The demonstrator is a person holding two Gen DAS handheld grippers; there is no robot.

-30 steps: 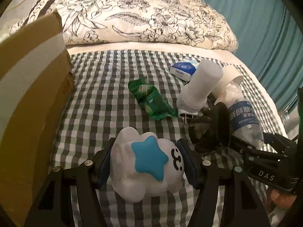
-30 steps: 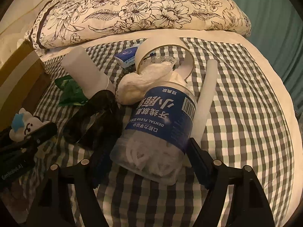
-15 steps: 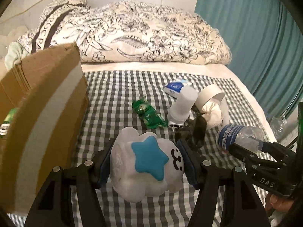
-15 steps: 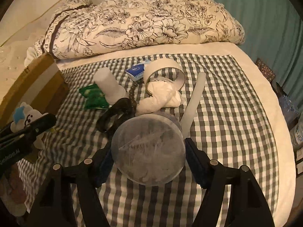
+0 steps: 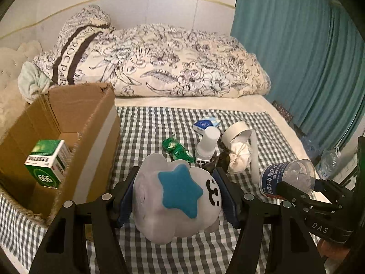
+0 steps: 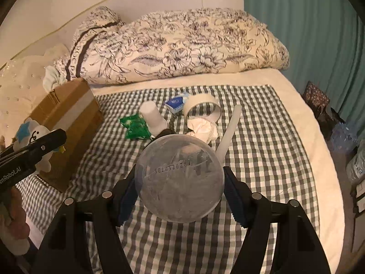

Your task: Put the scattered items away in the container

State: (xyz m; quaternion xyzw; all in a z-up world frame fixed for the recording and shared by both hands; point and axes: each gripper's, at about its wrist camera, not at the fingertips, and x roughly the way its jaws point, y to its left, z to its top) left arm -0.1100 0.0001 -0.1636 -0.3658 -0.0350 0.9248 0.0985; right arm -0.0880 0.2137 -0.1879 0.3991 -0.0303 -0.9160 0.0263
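Gripping two things at once, we see the left gripper (image 5: 176,196) clamped on a white cloud toy (image 5: 175,196) with a blue star and a small black face, lifted above the checked blanket (image 5: 148,127). The right gripper (image 6: 179,182) has its pads against a clear plastic jar (image 6: 179,178), bottom toward camera, stamped digits too mirrored to read surely; left view shows its blue label with Chinese characters. "DAS" is printed on the right gripper body, "enRobot.AI" on the left one. The cardboard box (image 5: 68,123) sits at the left on the bed, holding a green and white carton (image 5: 46,162) marked "999". Still on the blanket: green packet (image 5: 175,148), white cylinder (image 5: 208,143), blue tissue pack (image 5: 205,123), tape roll (image 5: 235,132), white cloth wad (image 5: 238,159), white tube (image 6: 229,132). The quilt (image 5: 171,64) behind reads "ROC PAR".
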